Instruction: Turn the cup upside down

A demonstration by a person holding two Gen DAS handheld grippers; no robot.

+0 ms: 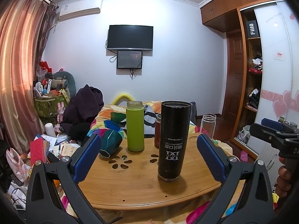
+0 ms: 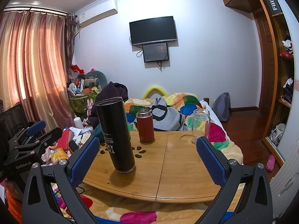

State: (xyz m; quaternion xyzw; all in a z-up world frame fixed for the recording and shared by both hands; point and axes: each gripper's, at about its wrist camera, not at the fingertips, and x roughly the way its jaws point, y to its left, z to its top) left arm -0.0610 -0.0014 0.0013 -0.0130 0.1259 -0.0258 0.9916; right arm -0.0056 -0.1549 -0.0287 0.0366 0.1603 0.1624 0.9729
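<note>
Both grippers stand with jaws spread wide and hold nothing — the left gripper point(image 1: 147, 149) and the right gripper point(image 2: 147, 153) hover at the near edge of the bamboo table point(image 1: 134, 184). Just ahead of the left one, between its blue pads, the black cup point(image 1: 172, 141) stands with its lettering upside down. Beyond it are a green bottle point(image 1: 135, 127), a red flask point(image 2: 145, 125) and a clear glass jar point(image 2: 200, 122) — farther right.
</note>
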